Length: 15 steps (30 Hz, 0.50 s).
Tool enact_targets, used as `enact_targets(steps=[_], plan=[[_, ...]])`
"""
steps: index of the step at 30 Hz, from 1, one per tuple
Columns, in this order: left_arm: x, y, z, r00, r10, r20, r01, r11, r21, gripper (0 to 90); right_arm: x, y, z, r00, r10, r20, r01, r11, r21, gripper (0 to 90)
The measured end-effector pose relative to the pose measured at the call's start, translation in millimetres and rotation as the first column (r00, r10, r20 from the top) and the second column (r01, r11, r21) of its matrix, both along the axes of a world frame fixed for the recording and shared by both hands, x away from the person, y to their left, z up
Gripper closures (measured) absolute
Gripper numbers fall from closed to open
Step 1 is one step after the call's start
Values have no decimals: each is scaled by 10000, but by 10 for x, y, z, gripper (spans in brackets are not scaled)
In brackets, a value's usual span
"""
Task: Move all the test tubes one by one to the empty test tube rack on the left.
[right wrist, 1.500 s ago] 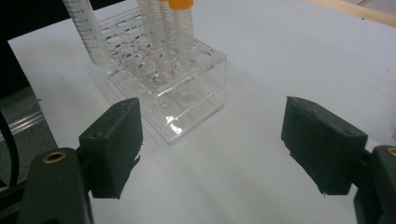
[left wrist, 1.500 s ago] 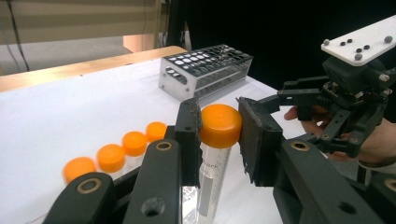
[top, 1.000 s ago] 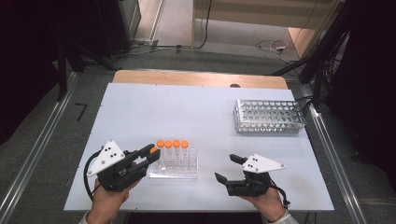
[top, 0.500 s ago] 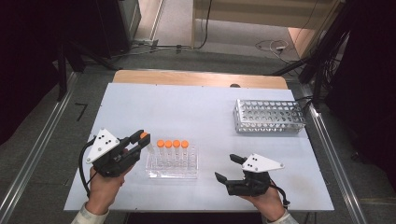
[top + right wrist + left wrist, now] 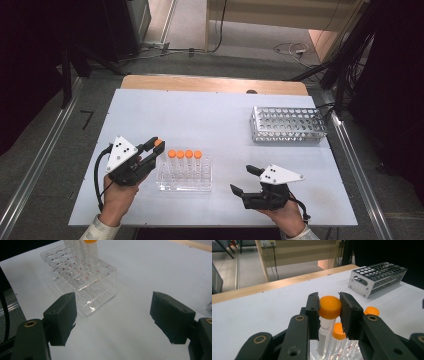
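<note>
Orange cap (image 5: 329, 307) pinched squarely between the black fingers (image 5: 313, 312) of the left gripper (image 5: 151, 151), with the tube (image 5: 324, 337) hanging clear plastic below it, just left of the clear rack (image 5: 184, 179) and above the counter (image 5: 210, 120). Four more orange-capped tubes (image 5: 185, 159) standing in a row in that rack, right beside the held one. Farther out, right gripper (image 5: 245, 181) resting low near the counter's front edge, fingers (image 5: 61, 316) spread wide with nothing between them, pointing toward the clear rack's corner. Farther still, metal rack (image 5: 287, 124) at the far right of the counter, its holes apparently all vacant. Risks, as a judgement: grip taken on the cap alone, so a loosely screwed cap could let the tube drop or swing; a swinging tube could knock the neighbouring caps or tip the light clear rack, with no second grip steadying it; a tilted tube could also catch on a hole rim in the metal rack and jam or slip from the pinch.
</note>
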<state>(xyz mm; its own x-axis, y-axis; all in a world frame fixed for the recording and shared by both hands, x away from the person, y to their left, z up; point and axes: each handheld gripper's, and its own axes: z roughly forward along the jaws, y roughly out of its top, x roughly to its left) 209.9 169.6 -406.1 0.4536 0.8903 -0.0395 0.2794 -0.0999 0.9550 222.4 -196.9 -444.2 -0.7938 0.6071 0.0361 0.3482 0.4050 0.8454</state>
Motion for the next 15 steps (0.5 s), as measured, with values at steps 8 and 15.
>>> enact_targets(steps=[8, 15], plan=[[14, -28, -126, 9996, 20, -269, -15, 9998, 200, 695, -2, 3, -5, 10000, 6, -8, -6, 10000, -15, 204], [13, -25, -216, 9985, 123, -543, -115, 9998, 146, 694, 1, 1, -8, 10000, 10, 16, -10, 10000, -27, 204]])
